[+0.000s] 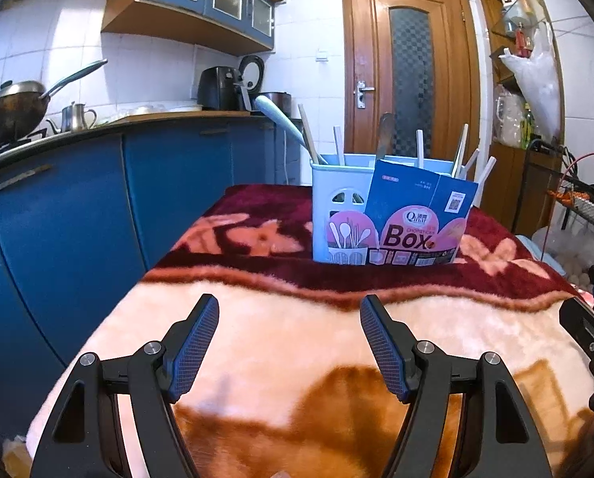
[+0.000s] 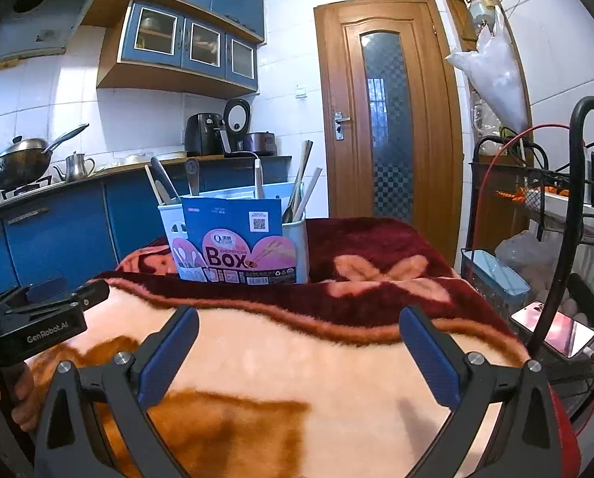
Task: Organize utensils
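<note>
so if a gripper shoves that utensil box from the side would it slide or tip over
Likely to tip rather than slide: the utensil box is tall, it stands on a plush blanket that would probably drag at its base, and long utensils sticking out above its rim raise its weight. It looks like thin plastic, so probably light.

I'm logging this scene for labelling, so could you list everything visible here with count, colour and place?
utensil holder: one, pale blue, far end of the table, holding utensils.
cardboard sleeve: one, blue and pink, printed "Box", leaning against the holder's front.
blanket: one, maroon, peach and orange, covering the table.
wok: one, dark, on the stove.
kettle: one, steel, on the counter.
door: one, brown, behind.
left gripper: black with blue pads, open, empty.
right gripper: same, open, empty.
</note>
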`<state>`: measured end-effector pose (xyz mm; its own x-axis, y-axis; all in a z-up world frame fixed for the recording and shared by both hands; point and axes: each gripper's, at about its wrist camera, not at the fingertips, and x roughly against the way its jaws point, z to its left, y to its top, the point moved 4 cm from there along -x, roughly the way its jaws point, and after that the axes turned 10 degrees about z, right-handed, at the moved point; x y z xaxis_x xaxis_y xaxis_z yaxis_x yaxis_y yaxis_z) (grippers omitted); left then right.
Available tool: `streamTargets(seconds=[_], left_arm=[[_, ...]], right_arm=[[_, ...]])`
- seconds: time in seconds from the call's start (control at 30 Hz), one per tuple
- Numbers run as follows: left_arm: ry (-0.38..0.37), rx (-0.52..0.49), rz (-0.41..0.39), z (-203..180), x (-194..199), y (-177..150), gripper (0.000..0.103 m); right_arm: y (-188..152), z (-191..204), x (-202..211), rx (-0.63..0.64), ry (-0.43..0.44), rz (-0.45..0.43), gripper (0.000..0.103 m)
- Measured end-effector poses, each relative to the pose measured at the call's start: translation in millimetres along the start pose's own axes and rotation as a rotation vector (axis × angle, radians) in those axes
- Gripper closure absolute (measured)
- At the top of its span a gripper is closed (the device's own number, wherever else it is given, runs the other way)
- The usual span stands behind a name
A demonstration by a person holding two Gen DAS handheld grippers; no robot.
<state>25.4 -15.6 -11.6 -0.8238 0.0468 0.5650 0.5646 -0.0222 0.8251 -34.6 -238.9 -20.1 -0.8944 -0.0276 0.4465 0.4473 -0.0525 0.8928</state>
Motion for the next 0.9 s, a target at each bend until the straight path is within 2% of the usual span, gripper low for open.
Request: streamTargets(seconds=[0.33, 0.9], left_arm=[[0.014, -0.009, 0.0, -2.1, -2.1, -2.2, 0.028], [0.011, -0.016, -0.001, -4.4, -2.1, -2.5, 0.028]], right_arm=[[-0.9, -5.1, -0.5, -0.042, 0.026, -0.001, 0.001], [-1.6, -5.1, 0.3, -0.037, 0.026, 0.0, 0.001]])
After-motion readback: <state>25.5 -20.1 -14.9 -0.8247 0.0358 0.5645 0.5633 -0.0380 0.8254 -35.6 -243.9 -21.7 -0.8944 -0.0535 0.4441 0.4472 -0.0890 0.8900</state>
